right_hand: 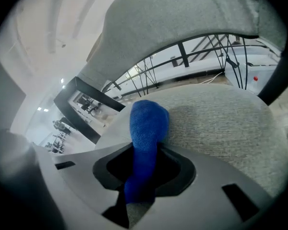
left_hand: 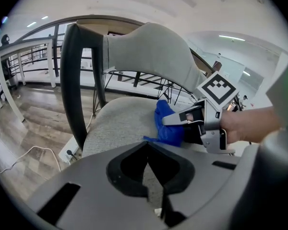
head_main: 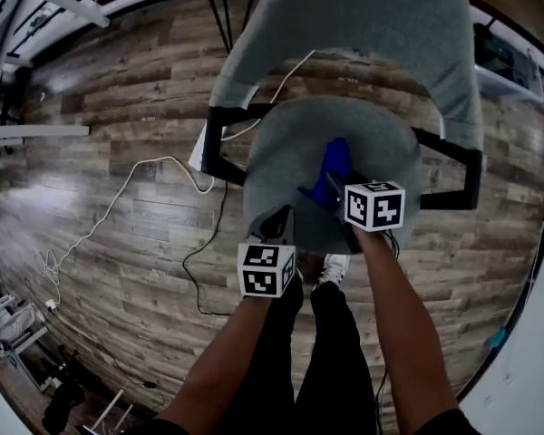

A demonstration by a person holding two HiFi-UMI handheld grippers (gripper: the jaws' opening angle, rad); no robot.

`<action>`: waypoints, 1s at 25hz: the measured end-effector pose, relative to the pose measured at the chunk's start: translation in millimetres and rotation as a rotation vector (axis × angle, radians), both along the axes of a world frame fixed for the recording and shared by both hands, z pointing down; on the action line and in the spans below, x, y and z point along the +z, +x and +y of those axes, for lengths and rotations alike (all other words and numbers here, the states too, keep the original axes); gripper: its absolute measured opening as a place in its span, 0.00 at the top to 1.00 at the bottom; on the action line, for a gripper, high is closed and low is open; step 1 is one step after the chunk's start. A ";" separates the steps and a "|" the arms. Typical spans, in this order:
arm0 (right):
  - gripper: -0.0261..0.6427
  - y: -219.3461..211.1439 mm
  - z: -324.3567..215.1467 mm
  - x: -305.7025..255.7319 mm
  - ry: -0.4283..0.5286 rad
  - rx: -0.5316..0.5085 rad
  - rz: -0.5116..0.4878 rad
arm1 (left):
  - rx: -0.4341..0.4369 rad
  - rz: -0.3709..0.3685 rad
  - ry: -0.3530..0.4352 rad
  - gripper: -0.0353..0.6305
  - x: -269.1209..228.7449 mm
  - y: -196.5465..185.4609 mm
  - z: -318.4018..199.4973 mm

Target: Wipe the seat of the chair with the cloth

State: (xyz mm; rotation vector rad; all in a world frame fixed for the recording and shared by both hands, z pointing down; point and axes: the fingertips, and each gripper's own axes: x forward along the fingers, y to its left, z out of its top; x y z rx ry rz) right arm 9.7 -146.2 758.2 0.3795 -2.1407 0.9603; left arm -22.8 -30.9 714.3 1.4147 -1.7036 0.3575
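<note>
Blue cloth [head_main: 334, 163] bunched on the grey seat [head_main: 286, 148], towards its front middle, pinched between the jaws of the right gripper [head_main: 331, 198] and standing up out of them. Left gripper [head_main: 274, 227] over the seat's front edge, near the cloth but apart from it, jaws drawn together on nothing. Backrest [head_main: 363, 16] beyond. White cable [head_main: 145, 166] trailing over the wood floor [head_main: 100, 116].

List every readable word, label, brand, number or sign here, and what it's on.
No readable text in any view.
Left cube and right cube: black-and-white square marker patterns only, no letters or digits.
Chair and blue cloth: no label or print visible.
</note>
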 end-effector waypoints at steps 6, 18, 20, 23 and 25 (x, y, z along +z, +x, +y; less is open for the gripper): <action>0.80 29.1 -14.2 0.5 0.013 0.055 0.015 | 0.027 0.003 0.002 0.94 0.7 17.2 -9.2; 0.80 84.2 -37.6 0.1 0.022 0.156 0.033 | 0.048 0.029 0.018 0.94 -8.8 52.4 -34.0; 0.80 94.1 -40.8 0.5 0.031 0.165 0.036 | 0.059 0.029 0.015 0.94 -7.5 60.5 -36.7; 0.80 109.3 -44.5 0.5 0.042 0.174 0.048 | 0.071 0.034 0.006 0.94 -5.4 73.3 -38.9; 0.80 120.2 -47.6 -0.1 0.036 0.199 0.050 | 0.079 0.037 0.001 0.94 -4.4 81.9 -40.4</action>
